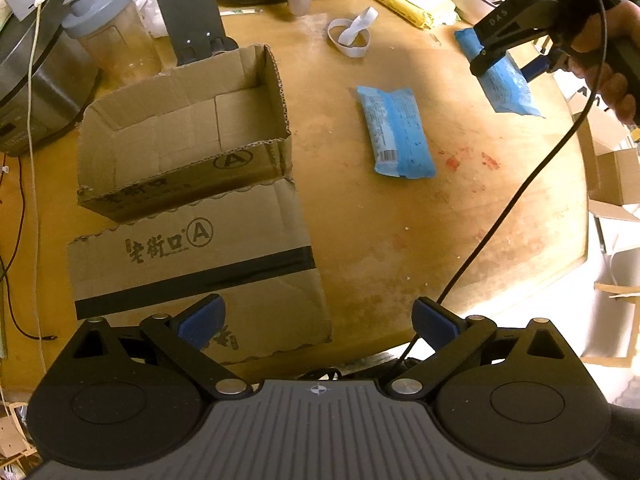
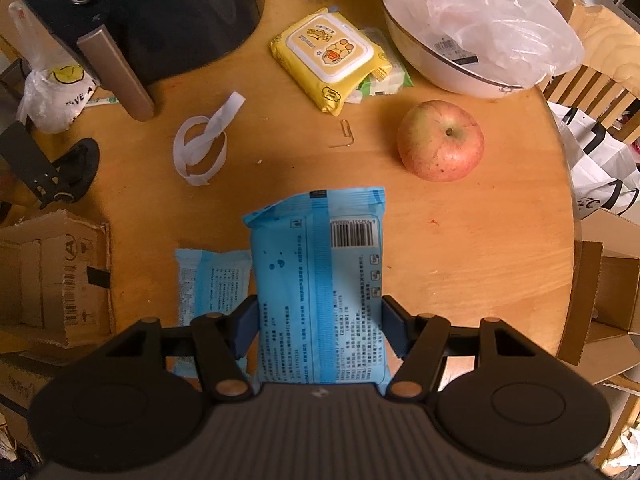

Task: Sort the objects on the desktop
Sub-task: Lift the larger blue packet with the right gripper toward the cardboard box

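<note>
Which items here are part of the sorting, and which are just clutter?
Job: right gripper, blue pack it holds, second blue pack, open cardboard box.
Lying about: apple, yellow wipes, white strap, shaker bottle.

The cardboard box is showing "老街口" with a circled "A", printed again on the flap in front of it. "DAS" is showing on the right gripper, far right of the box.
</note>
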Motion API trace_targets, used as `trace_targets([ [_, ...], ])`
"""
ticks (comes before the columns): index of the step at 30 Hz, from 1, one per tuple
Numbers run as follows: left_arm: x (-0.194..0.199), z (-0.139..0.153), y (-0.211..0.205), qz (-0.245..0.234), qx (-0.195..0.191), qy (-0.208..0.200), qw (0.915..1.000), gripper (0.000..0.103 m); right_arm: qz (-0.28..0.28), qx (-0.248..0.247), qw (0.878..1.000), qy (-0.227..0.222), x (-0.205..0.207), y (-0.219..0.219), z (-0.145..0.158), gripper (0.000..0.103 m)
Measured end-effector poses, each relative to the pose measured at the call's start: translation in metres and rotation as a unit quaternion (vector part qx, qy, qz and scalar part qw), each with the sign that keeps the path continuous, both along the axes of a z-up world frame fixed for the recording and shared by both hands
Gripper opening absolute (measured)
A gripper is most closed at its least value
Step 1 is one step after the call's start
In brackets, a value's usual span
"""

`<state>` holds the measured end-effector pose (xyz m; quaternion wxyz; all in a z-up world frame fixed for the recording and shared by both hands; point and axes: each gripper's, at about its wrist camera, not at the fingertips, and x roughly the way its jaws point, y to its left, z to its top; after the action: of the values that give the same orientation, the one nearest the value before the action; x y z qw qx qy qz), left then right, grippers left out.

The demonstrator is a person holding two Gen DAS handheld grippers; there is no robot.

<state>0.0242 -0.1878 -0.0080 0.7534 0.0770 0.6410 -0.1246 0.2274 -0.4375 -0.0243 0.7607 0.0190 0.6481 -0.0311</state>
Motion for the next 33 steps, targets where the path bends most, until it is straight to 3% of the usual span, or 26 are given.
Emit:
trace_targets([
  [33, -0.006, 0.008, 0.059, 0.042, -0.004, -0.008, 0.9991, 0.102, 0.02, 0.007, 1.0, -0.008, -0.002, 0.059, 0.003, 0.063],
])
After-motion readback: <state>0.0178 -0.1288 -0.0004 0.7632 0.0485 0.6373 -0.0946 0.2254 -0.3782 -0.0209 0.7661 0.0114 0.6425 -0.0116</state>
